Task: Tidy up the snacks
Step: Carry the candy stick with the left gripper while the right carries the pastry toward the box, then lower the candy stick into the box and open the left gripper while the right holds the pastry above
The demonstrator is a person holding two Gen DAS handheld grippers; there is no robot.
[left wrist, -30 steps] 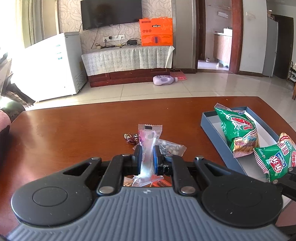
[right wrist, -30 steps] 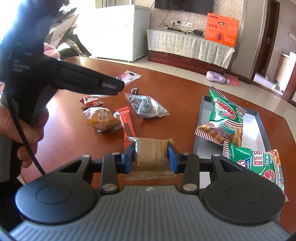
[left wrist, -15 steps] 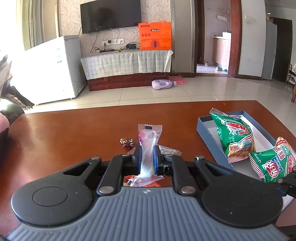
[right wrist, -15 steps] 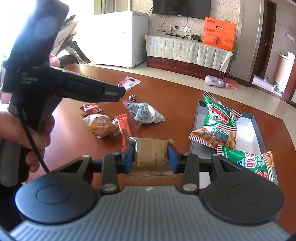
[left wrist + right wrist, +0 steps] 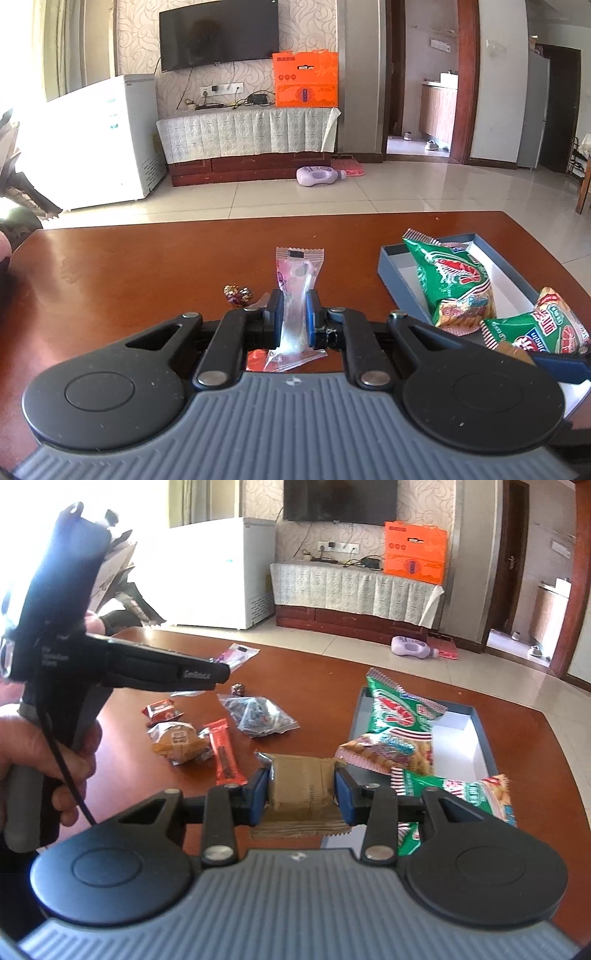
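Here, crinkly clear sachet (image 5: 295, 291), matte brown pkt (image 5: 301, 784).

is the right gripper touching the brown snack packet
Touching: the right wrist view shows the right gripper with both blue fingers pressed against the brown snack packet.

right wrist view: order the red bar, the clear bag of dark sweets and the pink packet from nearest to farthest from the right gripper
1. red bar: just left of the right gripper, on the table.
2. clear bag of dark sweets: behind the bar, mid-table.
3. pink packet: far left, toward the table's far edge.
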